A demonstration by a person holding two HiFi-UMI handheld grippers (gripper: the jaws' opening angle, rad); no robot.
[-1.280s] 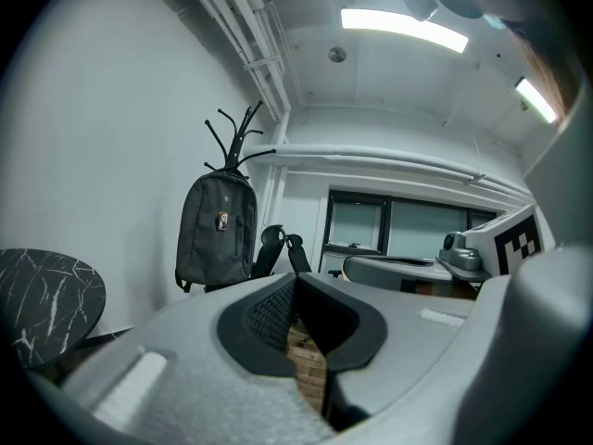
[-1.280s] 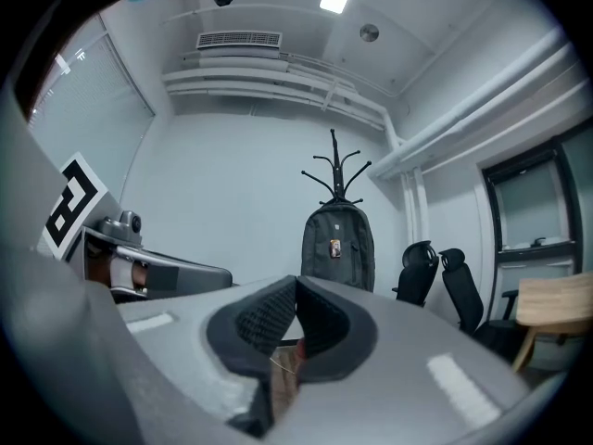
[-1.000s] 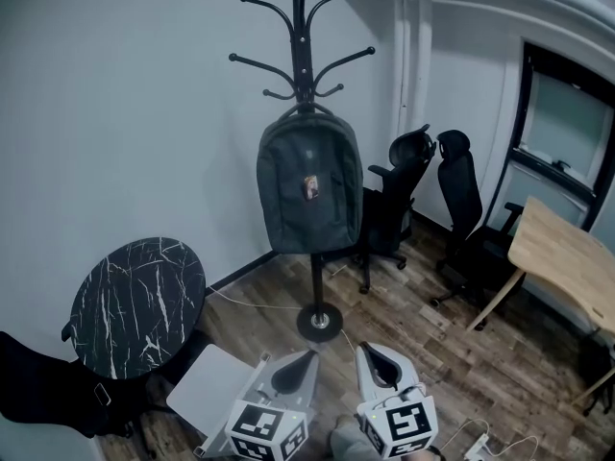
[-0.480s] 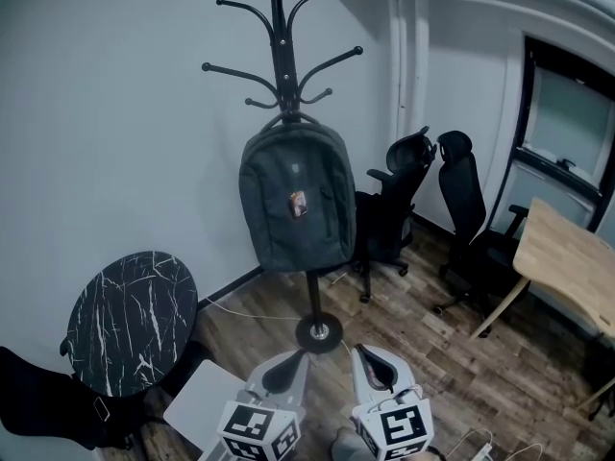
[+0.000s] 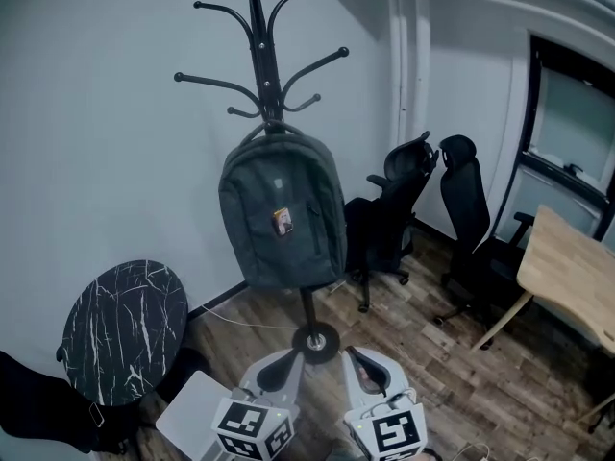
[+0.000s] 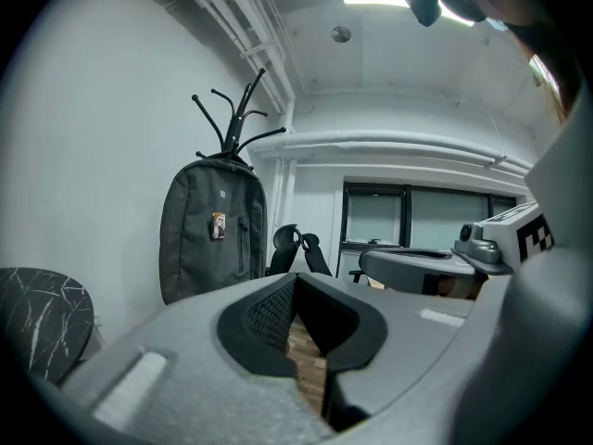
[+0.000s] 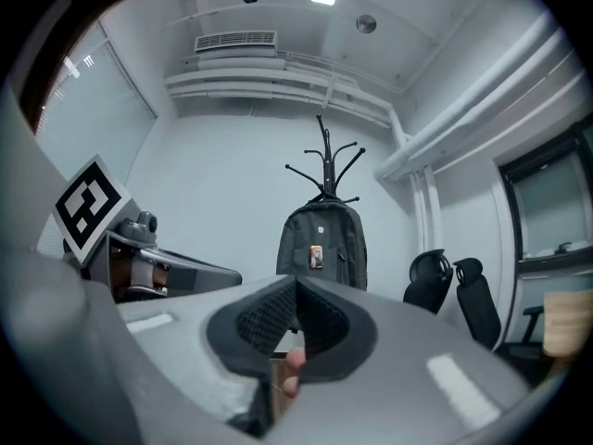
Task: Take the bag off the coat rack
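The dark bag (image 5: pixel 281 221), seemingly zipped with its contents unseen, hangs upright, long axis vertical, from the coat rack (image 5: pixel 258 36). Below it, the left gripper (image 5: pixel 280 370) and right gripper (image 5: pixel 370 373) are closed and empty.

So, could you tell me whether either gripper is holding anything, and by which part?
Nothing is held: left gripper and right gripper are shut, empty; the backpack hangs on the coat rack.
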